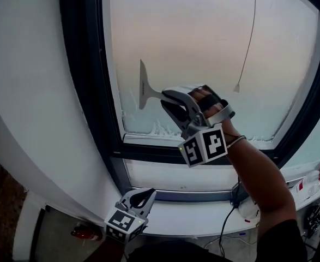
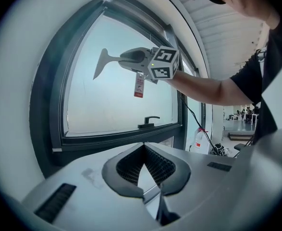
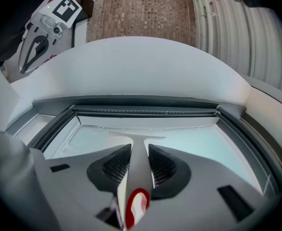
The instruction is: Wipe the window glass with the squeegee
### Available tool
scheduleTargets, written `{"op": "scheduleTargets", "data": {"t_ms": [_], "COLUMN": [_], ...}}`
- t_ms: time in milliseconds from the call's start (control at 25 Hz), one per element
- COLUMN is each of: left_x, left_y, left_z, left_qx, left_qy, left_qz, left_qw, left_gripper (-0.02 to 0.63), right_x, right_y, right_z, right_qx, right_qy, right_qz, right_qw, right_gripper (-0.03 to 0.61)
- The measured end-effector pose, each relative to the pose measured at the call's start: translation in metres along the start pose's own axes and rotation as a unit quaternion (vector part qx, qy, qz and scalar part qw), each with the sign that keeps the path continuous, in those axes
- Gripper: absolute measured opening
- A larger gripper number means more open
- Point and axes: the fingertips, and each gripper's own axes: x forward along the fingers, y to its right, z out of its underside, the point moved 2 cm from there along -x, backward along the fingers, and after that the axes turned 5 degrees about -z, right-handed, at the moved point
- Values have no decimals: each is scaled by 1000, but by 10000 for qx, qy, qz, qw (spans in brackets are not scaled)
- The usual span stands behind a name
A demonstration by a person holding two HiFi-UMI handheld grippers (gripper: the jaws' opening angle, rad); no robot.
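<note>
The grey T-shaped squeegee (image 1: 148,94) (image 2: 106,61) (image 3: 136,165) sits at the lower left of the pale, frosted-looking window glass (image 1: 203,37) (image 2: 112,100) (image 3: 198,143). Its blade stands upright close to the pane's left edge and seems to lie against the glass. Its handle reaches away from that edge towards the middle of the pane.

The right gripper (image 1: 165,99) (image 2: 123,57) (image 3: 140,149) is clamped on that handle. In its own view we see the two ribbed dark pads pressing the handle from either side. A red and white tag (image 2: 139,85) hangs under this gripper, in front of the pane. The bare forearm (image 1: 258,173) behind it slopes down past the pane's lower right corner.

A ragged line of white residue (image 1: 160,129) runs along the pane's bottom edge. A thin cord (image 1: 250,37) hangs in front of the upper right of the glass.

The dark window frame (image 1: 86,64) (image 2: 49,105) (image 3: 145,100) surrounds the pane. From the left gripper view we see a black window handle (image 2: 148,124) on the frame's bottom rail, below the glass.

The left gripper (image 1: 142,197) (image 2: 143,147) (image 3: 24,64) hangs below the pane's lower left corner, in front of the white sill (image 1: 192,214). Its jaw tips meet and nothing is held between them. A white plastic bottle with a red label (image 2: 200,138) stands beyond the pane's right side.
</note>
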Motion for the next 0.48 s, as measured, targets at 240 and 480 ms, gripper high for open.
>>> {"op": "scheduleTargets", "data": {"t_ms": [240,480], "left_x": [-18,-32], "left_y": [-17,-25], "left_z": [0,1], "left_qx": [-68,-48], "left_qy": [-27,-64], "left_qz": [-246,-351], "left_qw": [9997,9994], "left_gripper": [2,2], "right_x": [53,82], "right_y": [18,31], "right_z": [-28,-35], "right_qx": [-228,-213], "right_qy": [89,49], "right_qz": [125,171], "right_qw": [9996,9996], "right_gripper": [103,103]}}
